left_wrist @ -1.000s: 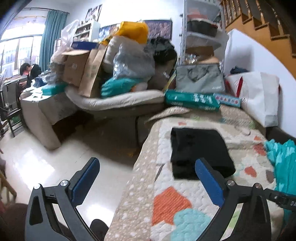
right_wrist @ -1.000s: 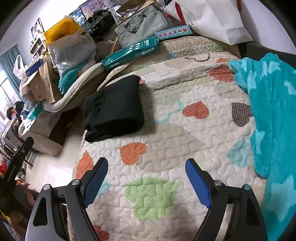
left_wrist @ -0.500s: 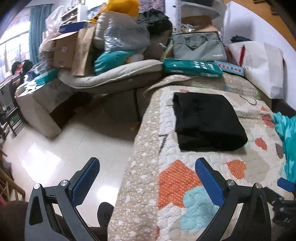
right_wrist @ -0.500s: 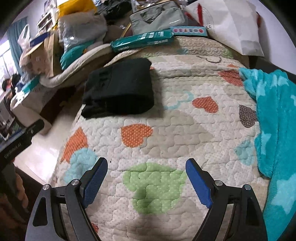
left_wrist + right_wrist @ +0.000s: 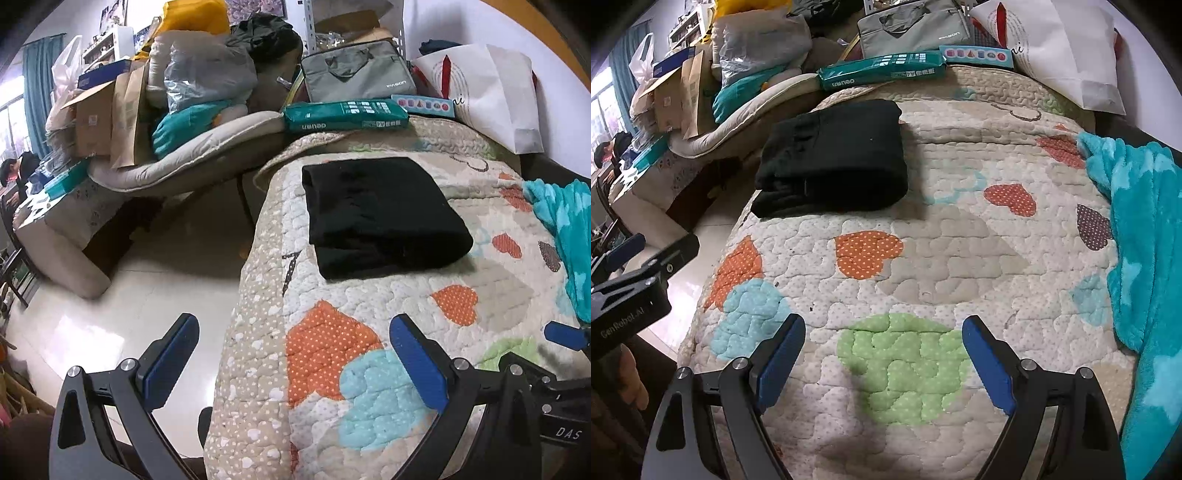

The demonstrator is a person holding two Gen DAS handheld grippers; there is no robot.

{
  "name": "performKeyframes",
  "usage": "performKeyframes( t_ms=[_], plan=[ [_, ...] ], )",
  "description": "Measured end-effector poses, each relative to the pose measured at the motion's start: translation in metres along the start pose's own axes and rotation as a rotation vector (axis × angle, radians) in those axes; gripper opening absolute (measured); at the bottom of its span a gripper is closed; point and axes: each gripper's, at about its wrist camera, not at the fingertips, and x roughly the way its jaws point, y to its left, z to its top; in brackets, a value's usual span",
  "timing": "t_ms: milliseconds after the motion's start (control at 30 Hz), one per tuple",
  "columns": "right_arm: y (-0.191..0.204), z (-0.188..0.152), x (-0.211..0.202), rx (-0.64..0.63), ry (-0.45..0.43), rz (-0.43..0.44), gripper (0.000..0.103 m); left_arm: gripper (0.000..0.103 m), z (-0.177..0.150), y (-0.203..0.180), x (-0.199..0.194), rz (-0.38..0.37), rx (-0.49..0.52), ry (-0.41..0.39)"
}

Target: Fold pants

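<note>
The black pants (image 5: pixel 380 214) lie folded into a compact rectangle on the quilted heart-pattern bedspread (image 5: pixel 480 266), near its far left side. They also show in the right wrist view (image 5: pixel 834 158). My left gripper (image 5: pixel 295 354) is open and empty, held over the bed's near left edge, well short of the pants. My right gripper (image 5: pixel 882 354) is open and empty above a green heart patch, also well short of the pants. The left gripper's body (image 5: pixel 631 288) shows at the left of the right wrist view.
A teal fleece blanket (image 5: pixel 1137 229) lies along the bed's right side. A green package (image 5: pixel 347 114), a grey bag (image 5: pixel 358 74) and a white paper bag (image 5: pixel 491 96) sit at the bed's far end. A cluttered sofa (image 5: pixel 166 162) and tiled floor (image 5: pixel 147 288) lie to the left.
Both grippers have tilted and drawn back toward the near end of the bed, so the folded pants sit farther off. The pants have not moved. Both grippers stay open.
</note>
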Motion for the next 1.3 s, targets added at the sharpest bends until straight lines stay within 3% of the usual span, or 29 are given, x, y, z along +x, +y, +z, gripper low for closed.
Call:
performKeyframes(
  t_ms=[267, 1300],
  plan=[
    [0.002, -0.001, 0.001, -0.001, 0.007, -0.002, 0.091, 0.103, -0.002, 0.004, 0.010, -0.011, -0.028, 0.059],
    [0.001, -0.002, 0.004, 0.000, 0.019, -0.006, 0.093, 0.103, -0.005, 0.006, 0.017, -0.032, -0.043, 0.117]
  ],
)
